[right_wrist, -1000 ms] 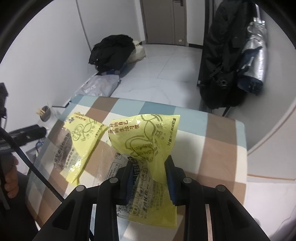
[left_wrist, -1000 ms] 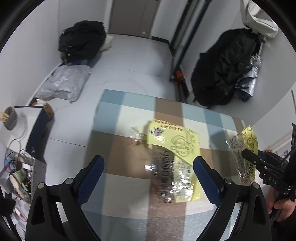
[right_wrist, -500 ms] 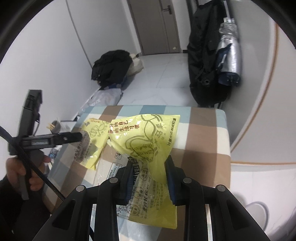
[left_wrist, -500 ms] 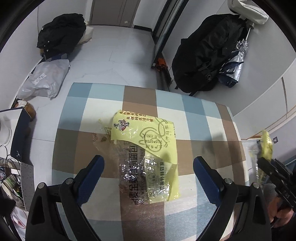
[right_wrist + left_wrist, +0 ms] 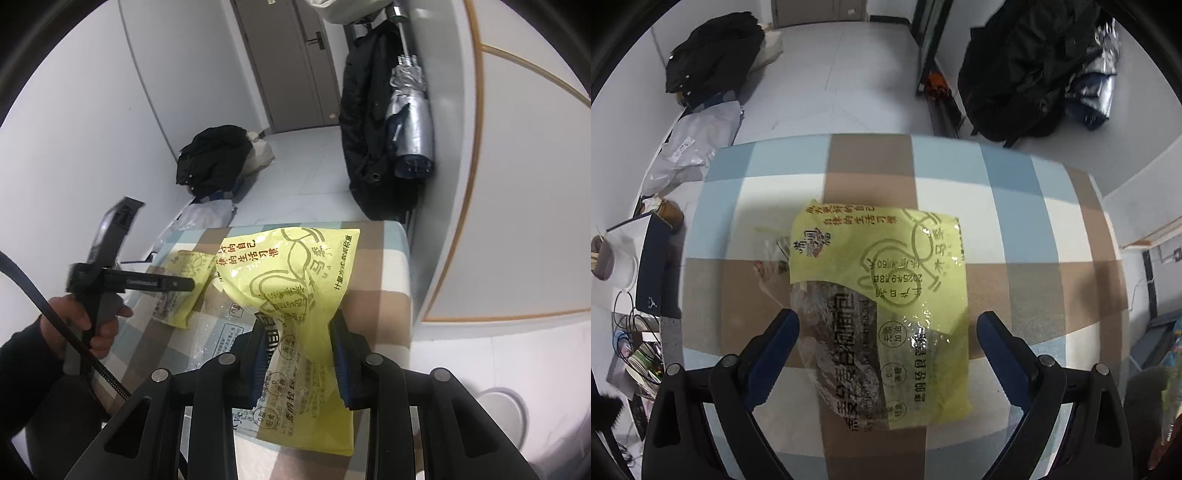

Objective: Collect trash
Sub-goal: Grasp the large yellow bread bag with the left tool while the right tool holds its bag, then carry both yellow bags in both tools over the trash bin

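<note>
Left tool (image 5: 886, 325): spread wide, holding nothing; it hangs over the checked tabletop (image 5: 1015, 221) with both blue pads clear of the plastic.
Wrapper on tabletop (image 5: 886, 306): yellow-and-clear bread bag lying flat directly between and ahead of the left tool's pads; the clear half sits toward the left pad, the yellow half toward the right. Also seen in the right wrist view (image 5: 181, 284), beneath the left tool.
Clear scrap (image 5: 768, 266): small crumpled film just beyond the left pad, touching the wrapper's edge. Judged to be trash too.
Step in hand (judgement): left tool to take the flat wrapper.
How to do it well: come down with the pads straddling the bag's narrow width, press lightly so the film bunches upward, then close on the raised fold. A flat sheet gives no edge; closing too high would catch nothing.
Risk: slick film may slide on the cloth or slip out.
Right tool (image 5: 300, 350): pinching a second yellow wrapper (image 5: 295, 280) at its waist, off the tabletop, out past the right edge.
Bin: pale round object (image 5: 502, 417) low right of the right tool; identity unclear.
</note>
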